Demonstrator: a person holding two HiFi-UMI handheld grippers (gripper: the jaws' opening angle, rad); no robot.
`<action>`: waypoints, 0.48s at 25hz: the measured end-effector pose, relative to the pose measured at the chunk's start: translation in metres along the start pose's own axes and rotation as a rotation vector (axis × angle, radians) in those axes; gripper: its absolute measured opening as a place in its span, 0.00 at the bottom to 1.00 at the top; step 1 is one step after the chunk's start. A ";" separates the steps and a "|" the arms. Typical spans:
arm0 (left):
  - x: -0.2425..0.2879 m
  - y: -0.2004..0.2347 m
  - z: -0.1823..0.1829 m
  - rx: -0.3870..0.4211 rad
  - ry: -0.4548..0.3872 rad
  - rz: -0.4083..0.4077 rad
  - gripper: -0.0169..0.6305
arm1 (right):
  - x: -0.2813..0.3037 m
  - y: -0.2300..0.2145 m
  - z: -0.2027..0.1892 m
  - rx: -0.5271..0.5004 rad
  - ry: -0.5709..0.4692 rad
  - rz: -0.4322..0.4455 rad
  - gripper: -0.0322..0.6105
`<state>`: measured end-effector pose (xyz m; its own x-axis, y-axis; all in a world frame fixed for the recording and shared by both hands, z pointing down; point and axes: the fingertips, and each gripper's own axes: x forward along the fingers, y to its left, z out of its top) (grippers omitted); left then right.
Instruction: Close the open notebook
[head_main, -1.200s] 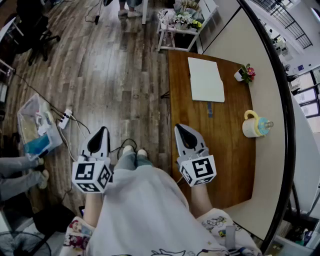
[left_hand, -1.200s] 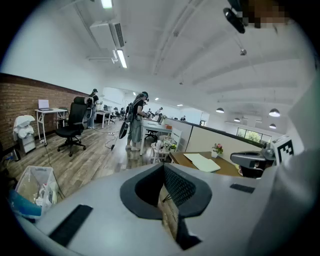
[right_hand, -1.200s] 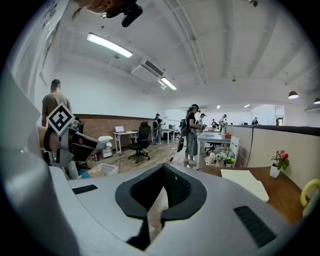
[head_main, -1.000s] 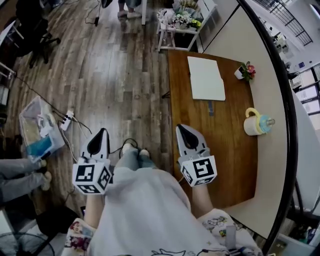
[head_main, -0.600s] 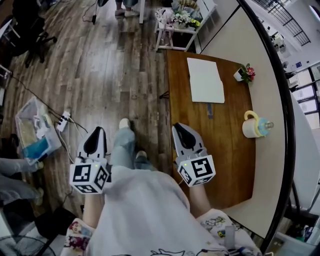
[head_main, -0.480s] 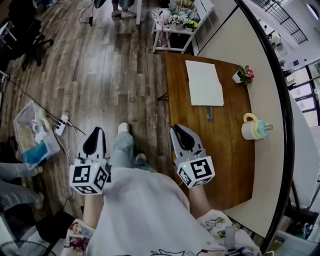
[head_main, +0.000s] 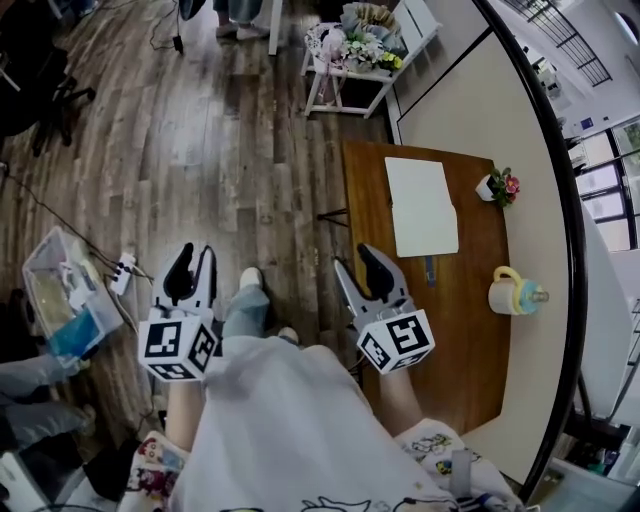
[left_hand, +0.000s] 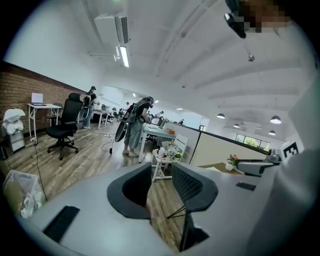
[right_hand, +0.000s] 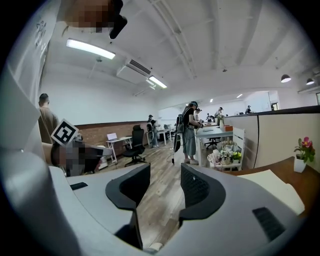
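- Left claw (head_main: 196, 256), shut a second ago, is opening, with nothing between its jaws.
- Right claw (head_main: 352, 260) is opening too, likewise empty, by the table's (head_main: 470, 350) left edge.
- Notebook (head_main: 421, 206) is lying flat, white face up, at the table's far end. In the head view it is sitting nearer the claws than before.

A small potted flower (head_main: 498, 187) is sitting at the far edge of the wooden worktop (head_main: 470, 350), with a yellow-handled cup (head_main: 512, 295) standing well apart from it. A power strip (head_main: 122, 272) is lying on the plank floor (head_main: 230, 150) beside a clear bin (head_main: 55, 300).
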<state>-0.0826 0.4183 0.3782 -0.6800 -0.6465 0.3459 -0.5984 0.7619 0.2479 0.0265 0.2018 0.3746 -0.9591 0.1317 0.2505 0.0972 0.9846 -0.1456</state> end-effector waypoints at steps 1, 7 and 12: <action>0.009 0.006 0.006 0.007 0.002 -0.002 0.20 | 0.012 -0.004 0.005 0.001 -0.003 -0.004 0.30; 0.055 0.042 0.035 0.023 0.021 -0.033 0.30 | 0.070 -0.021 0.033 0.011 -0.018 -0.039 0.39; 0.086 0.063 0.052 0.030 0.034 -0.065 0.39 | 0.097 -0.031 0.043 0.035 -0.021 -0.084 0.43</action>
<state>-0.2004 0.4090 0.3765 -0.6247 -0.6928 0.3603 -0.6539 0.7163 0.2436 -0.0811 0.1790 0.3625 -0.9689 0.0458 0.2430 0.0069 0.9874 -0.1583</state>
